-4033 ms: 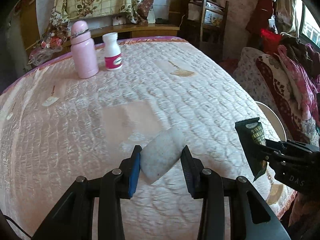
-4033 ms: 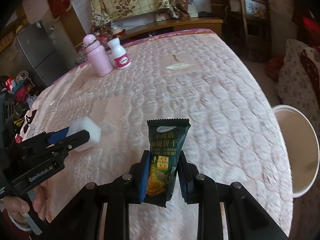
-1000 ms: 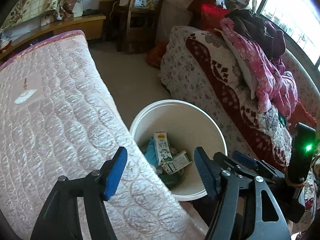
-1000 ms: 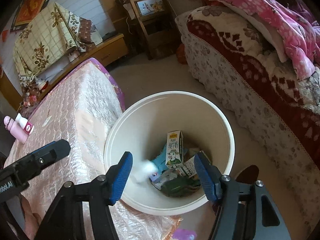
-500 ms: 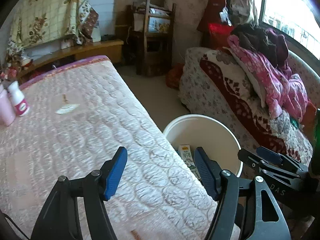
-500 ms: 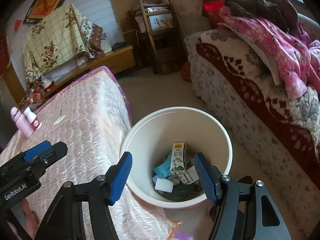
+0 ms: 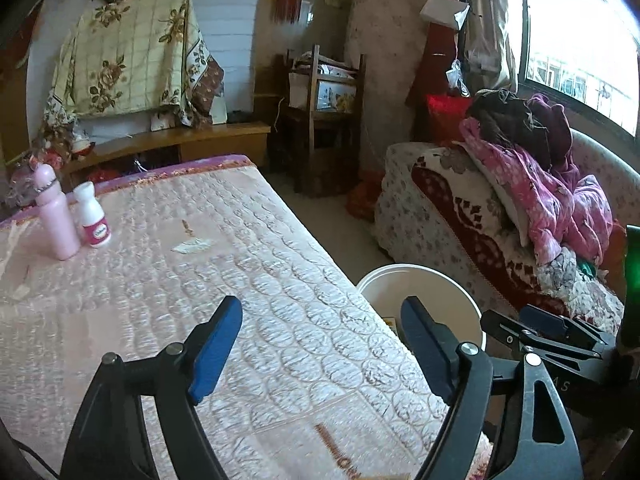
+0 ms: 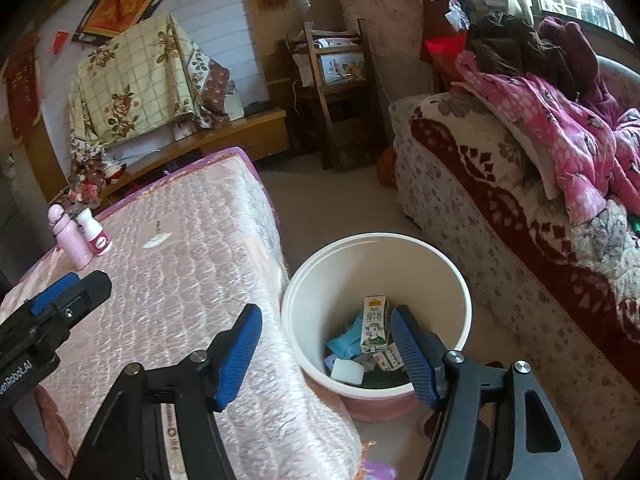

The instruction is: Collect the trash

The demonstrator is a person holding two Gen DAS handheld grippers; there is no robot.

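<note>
Hanging above the near edge of the pink quilted mattress (image 7: 248, 264), the left gripper (image 7: 320, 336) is standing with its blue pads wide apart and is holding nothing, while the white bucket (image 7: 420, 276) is showing at about 3 o'clock from it, beside the mattress. The right gripper (image 8: 324, 344) is also standing wide open and empty above the bucket's (image 8: 448, 312) rim, and inside the bucket a milk carton (image 8: 375, 324), a white sponge block (image 8: 347, 371) and some wrappers are lying. A pink bottle (image 7: 56, 216) and a small white bottle (image 7: 93, 220) are standing upright, just beside each other, at about 10 o'clock on the mattress.
</note>
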